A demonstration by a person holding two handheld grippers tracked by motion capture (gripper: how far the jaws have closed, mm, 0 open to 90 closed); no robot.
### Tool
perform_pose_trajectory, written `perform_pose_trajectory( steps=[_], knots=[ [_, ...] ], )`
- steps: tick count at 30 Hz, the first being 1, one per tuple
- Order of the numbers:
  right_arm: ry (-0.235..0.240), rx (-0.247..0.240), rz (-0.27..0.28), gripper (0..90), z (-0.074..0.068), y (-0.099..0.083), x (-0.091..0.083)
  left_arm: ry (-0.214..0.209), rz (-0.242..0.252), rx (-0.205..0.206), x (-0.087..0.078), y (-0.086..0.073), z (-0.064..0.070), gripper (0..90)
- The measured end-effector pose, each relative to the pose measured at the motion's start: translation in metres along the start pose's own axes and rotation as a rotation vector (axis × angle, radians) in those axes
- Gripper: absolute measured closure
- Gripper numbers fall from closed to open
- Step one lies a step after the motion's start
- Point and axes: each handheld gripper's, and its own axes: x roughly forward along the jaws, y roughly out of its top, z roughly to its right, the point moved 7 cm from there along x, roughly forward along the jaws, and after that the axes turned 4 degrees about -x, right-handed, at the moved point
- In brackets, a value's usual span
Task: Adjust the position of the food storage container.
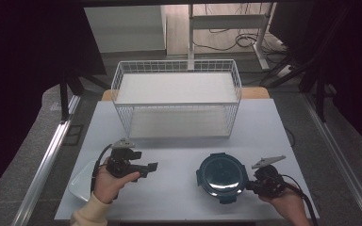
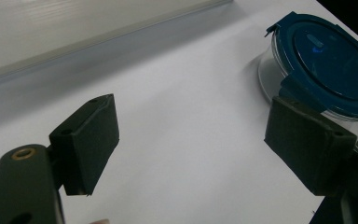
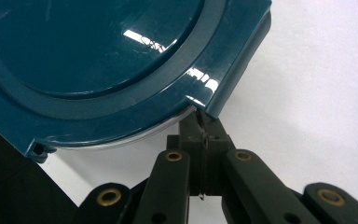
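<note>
A round clear container with a dark teal clip-on lid [image 1: 221,176] stands on the white table [image 1: 179,153], front right. My right gripper [image 1: 250,186] meets its right edge. In the right gripper view the jaws [image 3: 204,128] are pressed together, their tips tucked under one of the lid's side clips [image 3: 235,65], with the lid [image 3: 98,56] just above. My left gripper [image 1: 152,167] hovers to the container's left, pointing toward it. In the left gripper view it [image 2: 196,144] is wide open over bare table, with the container [image 2: 335,60] beyond the right pad [image 2: 307,154].
A white two-tier wire rack [image 1: 176,96] stands at the back middle of the table. A white dish [image 1: 81,184] lies at the front left corner, partly under the left hand. A metal rail [image 1: 47,160] runs along the table's left side.
</note>
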Motion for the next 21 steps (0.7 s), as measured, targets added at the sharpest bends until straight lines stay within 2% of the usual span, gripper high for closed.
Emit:
perform_pose_trajectory(
  steps=[7,14,21],
  knots=[
    [-0.012,-0.016,0.001,89.0,-0.006,0.003,0.002,0.0,0.006,-0.002,-0.001,0.001,0.001,17.5],
    [0.007,-0.025,0.013,89.0,-0.015,0.011,0.007,0.002,0.006,-0.006,-0.001,0.001,-0.001,17.5],
    [0.003,-0.048,0.018,89.0,-0.024,0.02,0.011,0.004,0.002,-0.012,0.0,0.0,-0.001,17.5]
  ],
)
